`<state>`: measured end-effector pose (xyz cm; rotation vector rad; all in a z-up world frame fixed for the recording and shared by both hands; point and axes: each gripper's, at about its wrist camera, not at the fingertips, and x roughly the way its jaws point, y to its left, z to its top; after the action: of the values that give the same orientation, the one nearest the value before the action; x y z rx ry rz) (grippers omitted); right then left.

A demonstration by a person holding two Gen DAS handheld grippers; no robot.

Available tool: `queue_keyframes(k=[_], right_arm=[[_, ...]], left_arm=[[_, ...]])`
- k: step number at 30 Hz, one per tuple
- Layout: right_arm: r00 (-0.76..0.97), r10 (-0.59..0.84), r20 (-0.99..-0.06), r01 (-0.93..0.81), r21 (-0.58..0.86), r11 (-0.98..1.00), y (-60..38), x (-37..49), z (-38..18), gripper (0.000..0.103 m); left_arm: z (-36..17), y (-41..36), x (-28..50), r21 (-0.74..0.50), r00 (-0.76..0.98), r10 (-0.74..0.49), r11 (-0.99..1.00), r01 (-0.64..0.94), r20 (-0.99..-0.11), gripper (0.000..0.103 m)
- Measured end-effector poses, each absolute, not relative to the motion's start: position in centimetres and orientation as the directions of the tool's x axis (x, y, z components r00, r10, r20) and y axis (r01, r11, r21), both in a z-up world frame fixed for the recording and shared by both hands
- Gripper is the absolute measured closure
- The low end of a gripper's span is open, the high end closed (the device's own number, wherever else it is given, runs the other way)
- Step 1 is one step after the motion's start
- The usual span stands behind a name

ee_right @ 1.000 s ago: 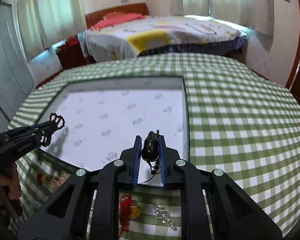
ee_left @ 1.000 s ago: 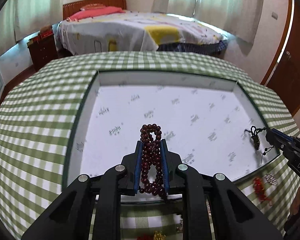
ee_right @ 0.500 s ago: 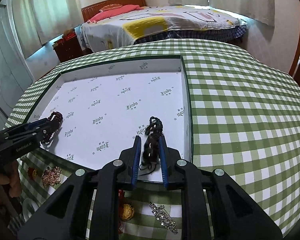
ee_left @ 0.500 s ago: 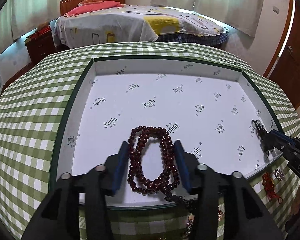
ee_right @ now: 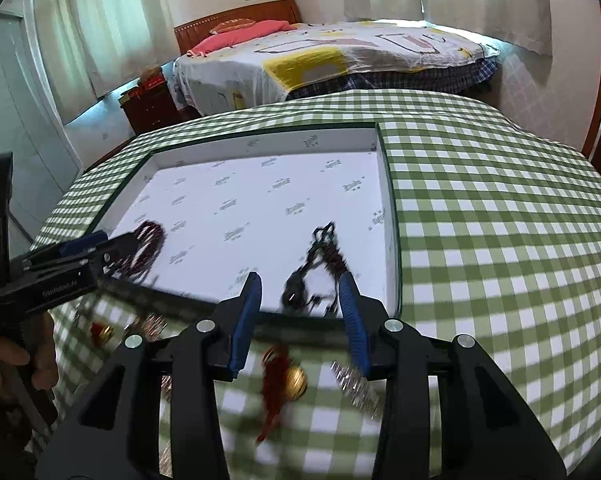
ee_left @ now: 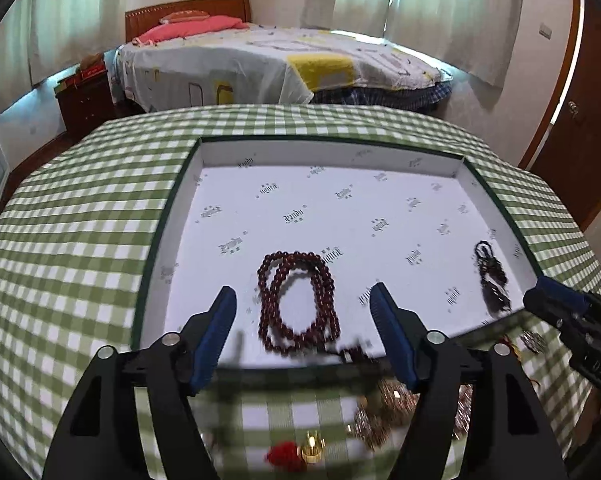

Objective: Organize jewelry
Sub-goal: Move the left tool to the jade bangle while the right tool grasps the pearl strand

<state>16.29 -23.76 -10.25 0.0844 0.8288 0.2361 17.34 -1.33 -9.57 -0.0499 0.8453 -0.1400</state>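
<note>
Both your jaws had just been opening and stood spread, gripping nothing: red bead bracelet (ee_left: 298,300) lay in the tray (ee_left: 328,152) between the left gripper (ee_left: 302,312) tips, dark necklace (ee_right: 316,268) lengthwise between the right gripper (ee_right: 298,300) tips, loose pieces (ee_right: 284,376) nearer, beneath them.

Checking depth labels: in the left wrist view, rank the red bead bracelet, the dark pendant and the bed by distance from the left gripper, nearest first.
From the left gripper:
1. Red bead bracelet: in the tray, right between the open fingers.
2. Dark pendant: in the tray's near right corner, by the right gripper.
3. Bed: beyond the table, far back.
</note>
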Motion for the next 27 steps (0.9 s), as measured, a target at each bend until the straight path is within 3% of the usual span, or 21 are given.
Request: queue_keyframes(k=[17, 20, 27], right_arm=[[0.606, 0.303, -0.735, -0.273, 0.166, 0.948, -20.7, 6.4, -11.1, 0.063], [0.597, 0.302, -0.743, -0.283, 0.158, 0.946, -20.0, 5.8, -11.8, 0.055], [0.634, 0.315, -0.706, -0.294, 0.156, 0.943, -19.4, 5.1, -12.6, 0.050]], left_arm=[[-9.8, -0.2, 6.6, -0.072, 0.666, -0.088, 0.996, 0.051, -0.741, 0.033], [-10.2, 0.3, 5.7, -0.069, 0.660, -0.074, 0.997, 0.034, -0.747, 0.033], [-10.6, 0.6, 4.1, -0.065, 0.684, -0.061, 0.998, 0.020, -0.727, 0.033]])
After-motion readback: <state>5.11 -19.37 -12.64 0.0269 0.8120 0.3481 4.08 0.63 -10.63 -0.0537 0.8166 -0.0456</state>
